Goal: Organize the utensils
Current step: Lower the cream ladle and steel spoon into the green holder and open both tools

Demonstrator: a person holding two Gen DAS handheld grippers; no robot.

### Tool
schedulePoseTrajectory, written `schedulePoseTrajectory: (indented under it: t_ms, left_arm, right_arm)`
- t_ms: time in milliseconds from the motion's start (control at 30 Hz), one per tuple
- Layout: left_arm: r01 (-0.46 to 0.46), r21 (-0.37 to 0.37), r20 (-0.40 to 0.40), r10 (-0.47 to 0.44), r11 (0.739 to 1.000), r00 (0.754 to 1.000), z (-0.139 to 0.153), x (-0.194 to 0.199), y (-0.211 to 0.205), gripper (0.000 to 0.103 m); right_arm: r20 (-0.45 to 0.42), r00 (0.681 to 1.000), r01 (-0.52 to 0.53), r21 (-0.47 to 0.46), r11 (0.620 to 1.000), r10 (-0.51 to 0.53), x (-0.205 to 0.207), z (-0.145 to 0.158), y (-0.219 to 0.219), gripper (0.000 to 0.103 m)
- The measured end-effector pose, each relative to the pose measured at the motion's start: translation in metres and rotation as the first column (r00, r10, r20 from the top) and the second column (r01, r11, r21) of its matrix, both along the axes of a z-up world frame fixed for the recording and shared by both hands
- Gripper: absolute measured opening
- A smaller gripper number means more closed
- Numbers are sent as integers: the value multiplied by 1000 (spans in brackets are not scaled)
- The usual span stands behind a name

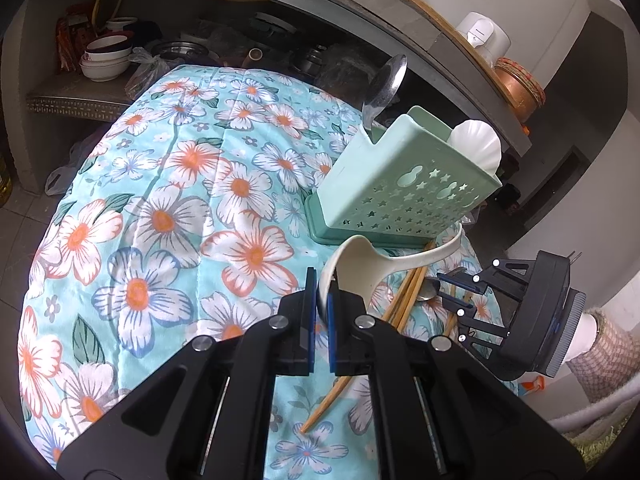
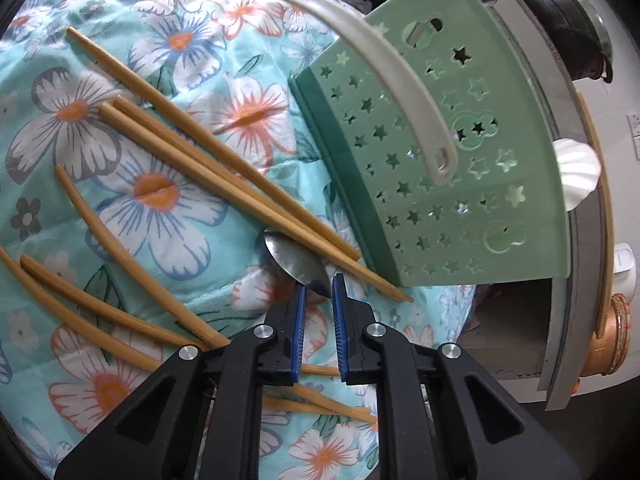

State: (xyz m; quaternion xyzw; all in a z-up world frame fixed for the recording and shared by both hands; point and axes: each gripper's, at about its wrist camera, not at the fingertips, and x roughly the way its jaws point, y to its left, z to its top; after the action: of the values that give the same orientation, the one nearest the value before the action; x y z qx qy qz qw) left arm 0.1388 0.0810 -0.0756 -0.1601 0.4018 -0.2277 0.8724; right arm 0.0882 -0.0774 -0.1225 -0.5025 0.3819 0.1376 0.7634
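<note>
My left gripper [image 1: 320, 294] is shut on the rim of a cream ladle [image 1: 354, 264], holding its bowl up just above the cloth. The ladle handle [image 2: 380, 52] arches across the front of the mint-green utensil holder [image 1: 404, 188]. That holder [image 2: 460, 160] has a metal spoon [image 1: 386, 84] and a white shell-shaped scoop [image 1: 478, 146] standing in it. My right gripper [image 2: 320, 290] points down at the cloth, its blue pads closed on the narrow end of a metal spoon [image 2: 294, 258] lying under several wooden chopsticks [image 2: 220, 168]. The right gripper [image 1: 460, 294] also shows beside the ladle.
A flowered blue cloth [image 1: 180, 208] covers the table. More chopsticks [image 2: 100, 312] lie loose near its front edge. Behind it a shelf holds bowls [image 1: 106, 56] under a grey counter [image 1: 400, 12]. A copper pot [image 1: 520, 84] and a white appliance [image 1: 484, 34] stand at the right.
</note>
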Motion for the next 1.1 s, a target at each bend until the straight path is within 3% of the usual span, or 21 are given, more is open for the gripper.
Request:
schedulePoseTrajectory:
  t_ms: [267,333,833,1100]
  left_arm:
    - [-5,3,5,5,1000,1000,1,-1,1,4]
    - [-8,6,10,8,1000,1000,2,-2,2,4]
    - [-24,32,168,19,999,986,50,-29,5,4]
    - [-54,28,291,43,998,956,100,-39,18,4]
  right_arm:
    - [39,998,-44,-28,999,45,-15,-6,17,13]
    - [79,996,-40,-27,999,42,-23,-1,19,7]
    - [221,972,51,137,989,-80,-52,64,9,2]
    - [278,934,139,297,945,-225,-53,98,-14,2]
